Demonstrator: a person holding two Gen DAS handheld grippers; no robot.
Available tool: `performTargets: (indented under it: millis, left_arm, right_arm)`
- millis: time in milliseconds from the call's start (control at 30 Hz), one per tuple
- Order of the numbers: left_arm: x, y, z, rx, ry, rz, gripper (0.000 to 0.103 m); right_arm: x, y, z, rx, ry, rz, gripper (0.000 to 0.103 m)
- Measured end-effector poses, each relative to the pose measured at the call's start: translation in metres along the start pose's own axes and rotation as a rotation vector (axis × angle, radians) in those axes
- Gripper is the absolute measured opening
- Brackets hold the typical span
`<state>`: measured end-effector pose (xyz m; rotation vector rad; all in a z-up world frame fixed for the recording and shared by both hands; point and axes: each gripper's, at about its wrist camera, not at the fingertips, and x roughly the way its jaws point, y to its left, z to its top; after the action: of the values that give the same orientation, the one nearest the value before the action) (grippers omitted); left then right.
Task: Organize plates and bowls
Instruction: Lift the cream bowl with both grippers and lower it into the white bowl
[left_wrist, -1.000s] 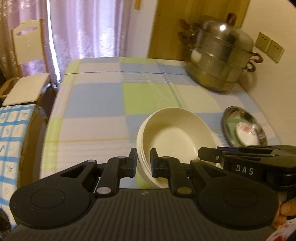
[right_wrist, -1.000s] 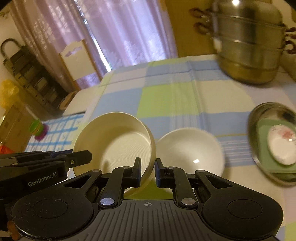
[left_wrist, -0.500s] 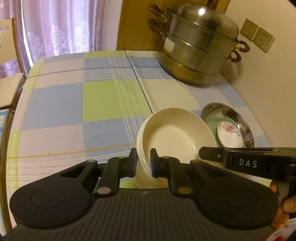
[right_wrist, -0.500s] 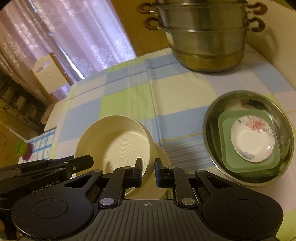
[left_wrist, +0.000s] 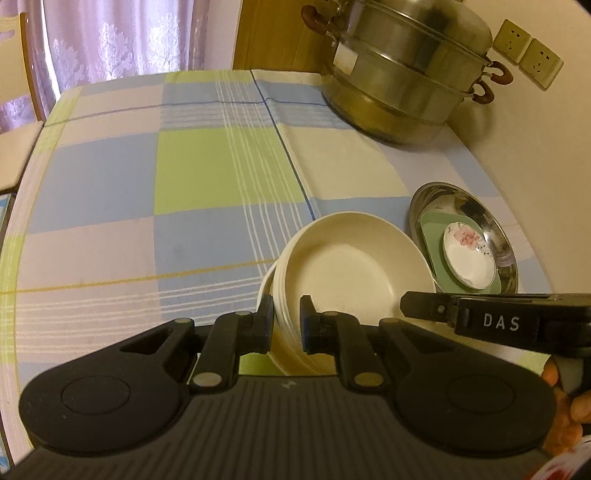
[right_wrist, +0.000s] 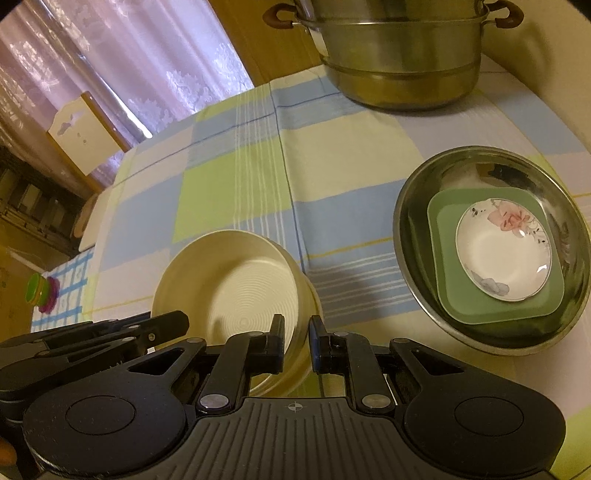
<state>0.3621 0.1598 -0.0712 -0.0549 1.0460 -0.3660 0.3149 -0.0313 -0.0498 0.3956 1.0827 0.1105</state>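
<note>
Cream bowl (left_wrist: 347, 266) hangs above the tablecloth (left_wrist: 110, 192) just beside the steel basin (right_wrist: 413, 206). I clamp its rim from two sides, left gripper (left_wrist: 287, 325) and right gripper (right_wrist: 297, 343), so it stays steady while carried.

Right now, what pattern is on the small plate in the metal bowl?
White small plate with pink and blue flowers, clearest in the right wrist view.

One cream bowl (right_wrist: 236, 280), one steel basin (right_wrist: 417, 206), one green plate (right_wrist: 480, 310), one floral saucer (right_wrist: 502, 254), one steamer pot (right_wrist: 402, 62).
</note>
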Motion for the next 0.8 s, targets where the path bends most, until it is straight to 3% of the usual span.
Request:
performTargets:
  millis: [800]
  left_arm:
    - [0.0041, 0.0022, -0.0044, -0.027, 0.025, 0.006, 0.014]
  right_arm:
    - [0.0066, 0.0033, 0.002, -0.015, 0.012, -0.033, 0.015]
